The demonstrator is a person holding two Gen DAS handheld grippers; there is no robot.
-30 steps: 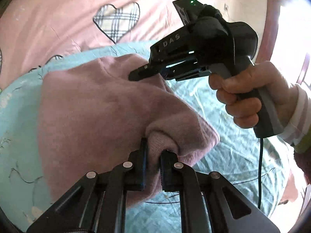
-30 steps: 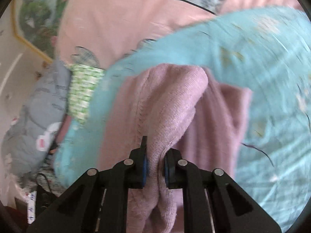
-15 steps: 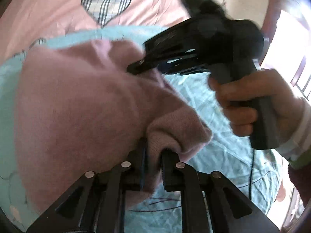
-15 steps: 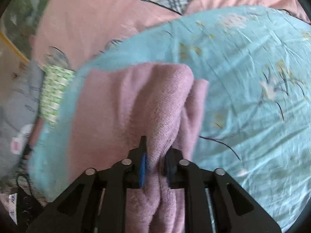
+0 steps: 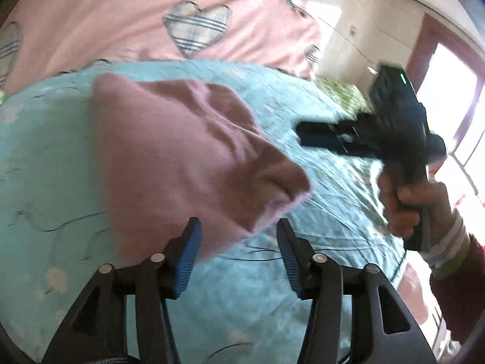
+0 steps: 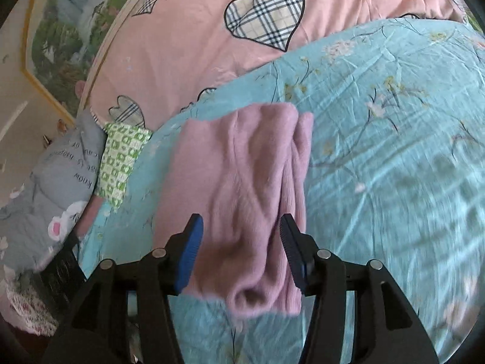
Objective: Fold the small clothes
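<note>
You have just let go of the pink knit garment (image 6: 239, 188): both sets of tongs have been opening in the last moment. In the right wrist view the right tongs (image 6: 241, 236) stand spread, with the garment's near folded edge lying between the pads but not pressed by either. In the left wrist view the left tongs (image 5: 239, 236) are spread the same way, and the garment's near corner sits just beyond the tips, free of them.

The garment lies folded into a long bundle on the turquoise floral sheet (image 6: 379, 151) of the bed. Taking the garment as your landmark, the pink quilt with plaid hearts (image 6: 194, 30) is beyond its far edge, and a green-and-white patterned cloth (image 6: 121, 163) lies off to one side of it in the right wrist view. Your right hand (image 5: 406, 206) with its tool is well clear of the garment's other side in the left wrist view.

This looks like the end of one fold, the release. The layers bulge along the near edge, so the stack does not look flat yet. Your next move probably calls for drawing both tongs clear without snagging the knit, then either pressing the bundle down or pinching one short end at both corners to fold it across once more.
</note>
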